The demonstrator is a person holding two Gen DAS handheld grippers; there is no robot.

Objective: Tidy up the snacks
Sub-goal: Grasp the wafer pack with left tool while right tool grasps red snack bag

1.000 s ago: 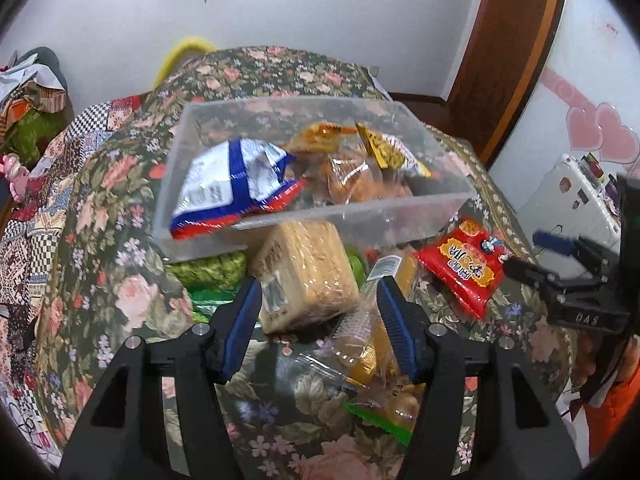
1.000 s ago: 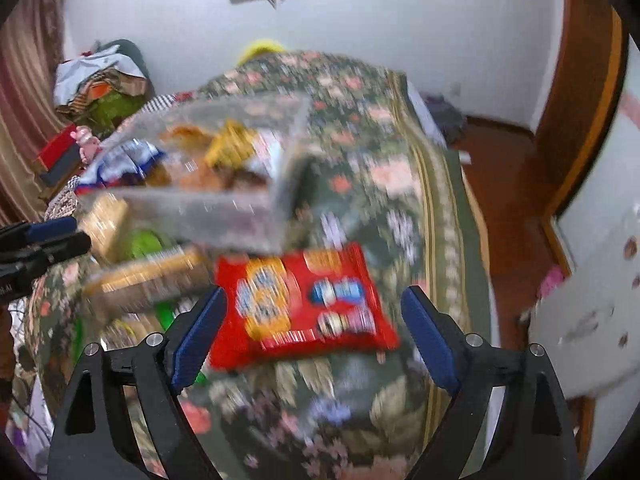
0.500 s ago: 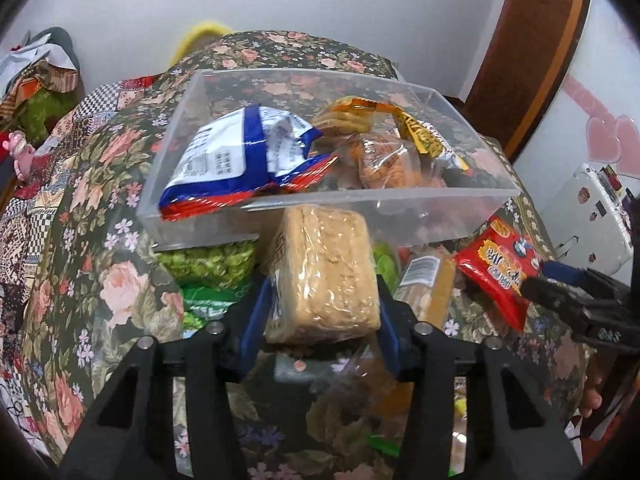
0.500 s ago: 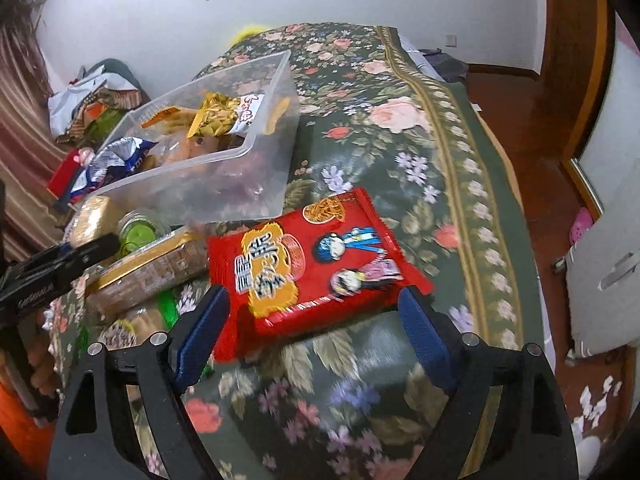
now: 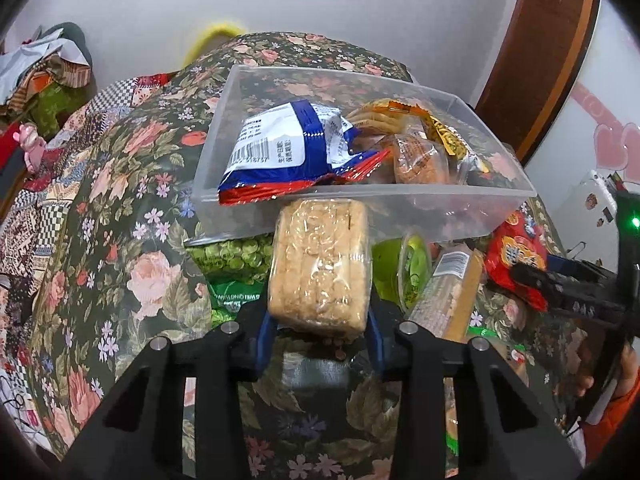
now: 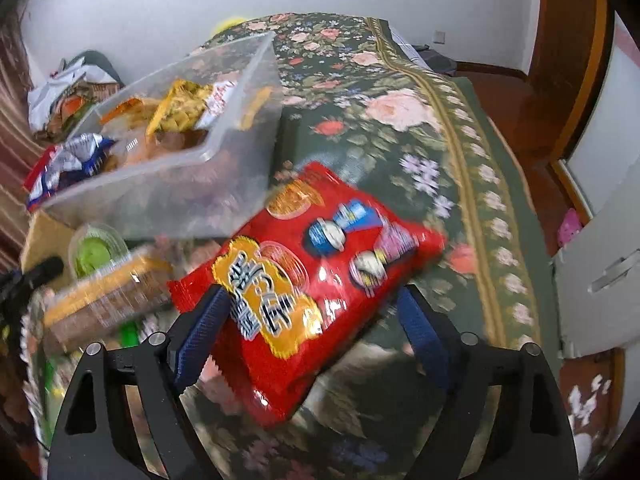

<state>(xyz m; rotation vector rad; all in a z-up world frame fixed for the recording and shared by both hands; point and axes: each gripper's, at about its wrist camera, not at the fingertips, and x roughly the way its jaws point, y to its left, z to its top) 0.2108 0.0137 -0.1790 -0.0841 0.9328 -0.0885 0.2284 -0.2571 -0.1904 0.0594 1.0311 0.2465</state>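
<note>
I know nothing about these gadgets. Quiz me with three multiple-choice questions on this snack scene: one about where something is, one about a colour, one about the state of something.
1. Where does the blue and white snack bag lie?
A. inside the clear plastic bin
B. on the floor
C. under the bedspread

2. What is the main colour of the snack bag between the right tongs?
A. green
B. red
C. white

3. What are the left tongs doing?
A. hanging open over nothing
B. closed on the wrapped rice cracker block
C. gripping the bin's rim

Answers:
1 A: the bag rests within the bin's clear walls, among other snacks.
2 B: its wrapper is bright red with a yellow patch.
3 B: both blue pads press the block's sides, near its lower end.
</note>
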